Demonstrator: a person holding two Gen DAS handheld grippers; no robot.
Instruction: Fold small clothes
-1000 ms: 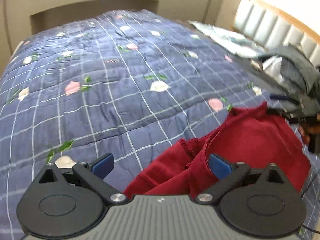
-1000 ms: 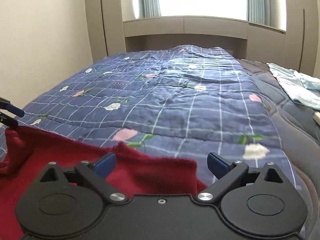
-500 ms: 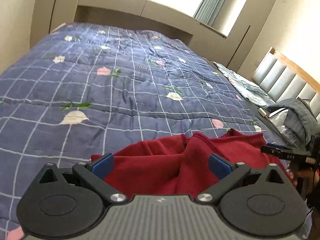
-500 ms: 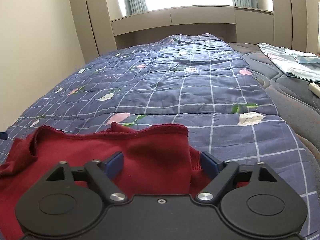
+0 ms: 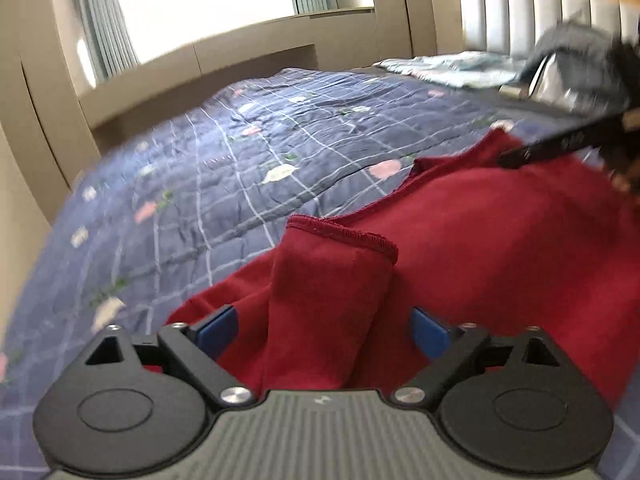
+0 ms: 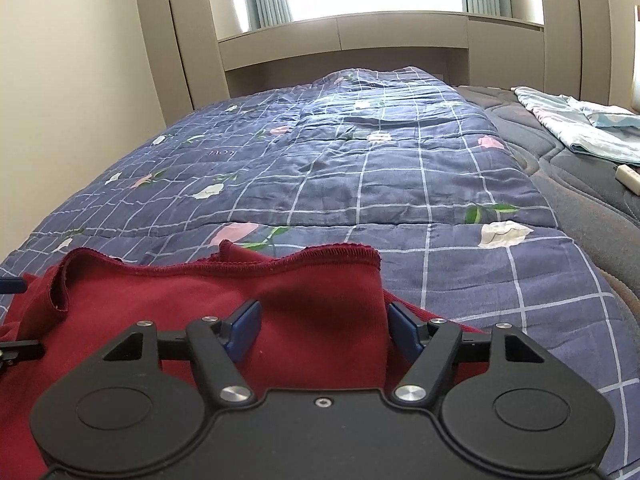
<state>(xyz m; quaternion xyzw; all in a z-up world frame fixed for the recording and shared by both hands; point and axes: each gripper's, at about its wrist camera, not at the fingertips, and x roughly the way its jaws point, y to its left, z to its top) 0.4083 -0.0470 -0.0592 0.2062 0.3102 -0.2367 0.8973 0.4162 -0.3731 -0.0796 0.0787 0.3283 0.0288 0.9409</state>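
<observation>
A dark red garment (image 5: 500, 240) lies spread on the blue quilt. One sleeve with a stitched cuff (image 5: 340, 236) stands up between the fingers of my left gripper (image 5: 323, 330). Its jaws are closing, and both blue pads (image 5: 216, 328) are still clear of the cloth. In the right wrist view the garment's hem corner (image 6: 340, 256) lies between the fingers of my right gripper (image 6: 324, 330), whose jaws are closing on it. The right pad (image 6: 404, 332) is at the cloth's edge. The right gripper's black finger (image 5: 560, 144) shows over the garment's far corner.
The flowered blue quilt (image 6: 360, 168) covers the bed up to a window ledge. A light blue folded cloth (image 6: 580, 128) and a small white object (image 6: 628, 178) lie on the dark mattress at the right. Grey clothes (image 5: 580, 52) are heaped by the headboard. A wall runs along the left side.
My left gripper has swung across the garment and now straddles the raised sleeve. The right gripper's jaws have narrowed, and the hem corner now lies between them.
</observation>
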